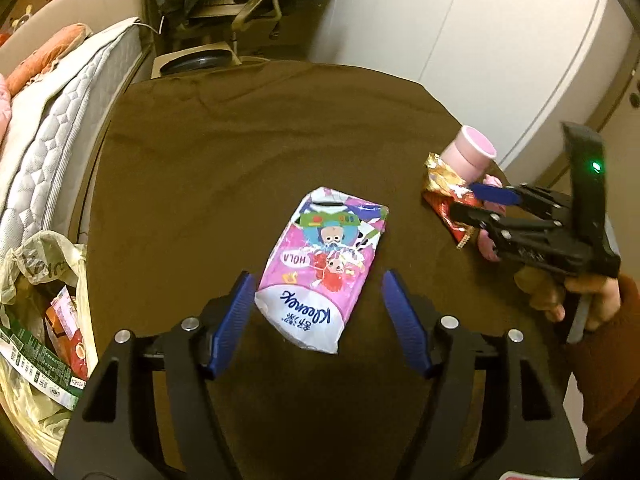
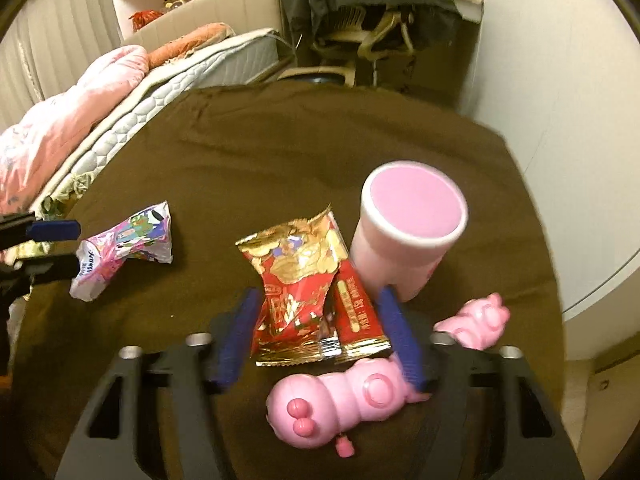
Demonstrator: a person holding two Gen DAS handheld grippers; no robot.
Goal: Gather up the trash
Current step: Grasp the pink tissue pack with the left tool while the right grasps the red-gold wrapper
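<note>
Your left gripper (image 1: 318,322) sits wide apart around the near end of the pink Kleenex pack (image 1: 324,268) on the brown tablecloth (image 1: 240,152), not pinching it. Your right gripper (image 2: 320,334) straddles the red-gold snack wrapper (image 2: 308,296) beside the pink cup (image 2: 408,232), pads not visibly squeezing it.

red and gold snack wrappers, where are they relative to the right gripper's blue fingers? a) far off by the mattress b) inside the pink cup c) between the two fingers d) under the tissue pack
c: in the right wrist view the red and gold snack wrappers lie between the blue fingers of the right gripper, beside the pink cup.
</note>
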